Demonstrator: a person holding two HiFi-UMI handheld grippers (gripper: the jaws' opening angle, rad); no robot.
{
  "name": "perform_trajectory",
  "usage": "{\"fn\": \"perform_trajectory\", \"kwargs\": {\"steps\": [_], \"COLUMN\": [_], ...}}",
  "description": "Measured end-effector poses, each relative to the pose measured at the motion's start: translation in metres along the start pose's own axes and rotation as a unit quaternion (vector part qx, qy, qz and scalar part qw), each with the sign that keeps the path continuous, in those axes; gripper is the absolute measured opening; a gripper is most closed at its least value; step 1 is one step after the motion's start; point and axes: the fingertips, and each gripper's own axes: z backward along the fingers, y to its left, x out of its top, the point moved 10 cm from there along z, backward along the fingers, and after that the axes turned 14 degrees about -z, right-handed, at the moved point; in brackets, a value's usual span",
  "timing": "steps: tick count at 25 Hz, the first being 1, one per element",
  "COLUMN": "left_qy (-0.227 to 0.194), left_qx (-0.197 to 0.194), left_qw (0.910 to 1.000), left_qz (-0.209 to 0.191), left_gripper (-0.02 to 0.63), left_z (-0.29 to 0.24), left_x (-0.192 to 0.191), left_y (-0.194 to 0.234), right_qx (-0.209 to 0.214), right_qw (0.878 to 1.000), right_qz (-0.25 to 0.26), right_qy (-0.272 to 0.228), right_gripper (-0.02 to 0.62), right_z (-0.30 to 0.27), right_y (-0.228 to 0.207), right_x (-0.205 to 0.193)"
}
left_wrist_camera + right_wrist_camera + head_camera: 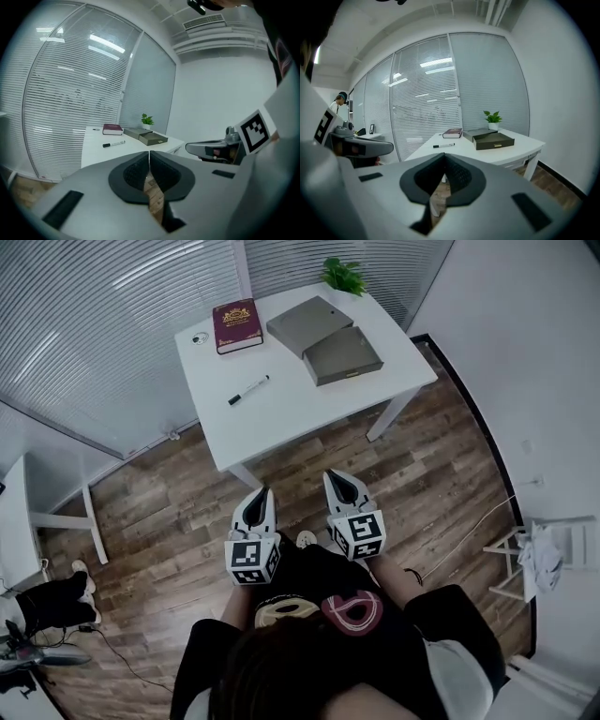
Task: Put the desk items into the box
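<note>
Two sets of jaws, and both are pressed together on nothing: your left gripper (149,164) shows only floor through the slit below its pads, and your right gripper (443,171) shows the same. You hold the pair side by side in front of your body, above the wooden floor (159,512) and well short of the white bench (281,418). On that bench the book (236,325) lies near the far left corner, and the marker pen (248,390) lies alone nearer the middle. A small round thing (199,337), too small to identify, sits just left of the book. The open box (343,356) stands toward the right side with its lid (308,324) lying against it, and a potted plant (343,277) stands at the far edge. As far as can be seen the box holds nothing, so I judge the task not yet begun. The book, the pen and perhaps the small round thing all have to go in, once you step up to the bench.
</note>
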Motion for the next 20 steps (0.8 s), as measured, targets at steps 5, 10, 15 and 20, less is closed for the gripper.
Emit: {"fn": "perform_trajectory", "kwargs": {"steps": [5, 10, 15, 20], "left_qy": [0.002, 0.008, 0.013, 0.008], "left_qx": [0.003, 0.007, 0.018, 0.02], "left_qw": [1.0, 0.9999, 0.9994, 0.9994], "left_qz": [0.002, 0.007, 0.026, 0.025], "left_gripper": [0.02, 0.02, 0.02, 0.02], "left_z": [-0.013, -0.028, -0.054, -0.086], "left_x": [0.0, -0.002, 0.0, 0.012], "left_y": [0.009, 0.028, 0.061, 0.1], "right_qx": [-0.001, -0.006, -0.019, -0.029], "right_qw": [1.0, 0.999, 0.999, 0.999], "right_qz": [-0.006, -0.005, 0.0, 0.007], "right_qy": [0.018, 0.033, 0.037, 0.035], "right_gripper": [0.011, 0.011, 0.011, 0.011], "right_z": [-0.005, -0.023, -0.056, -0.101], "right_y": [-0.005, -0.006, -0.012, -0.016], "right_x": [-0.003, -0.002, 0.01, 0.035]}}
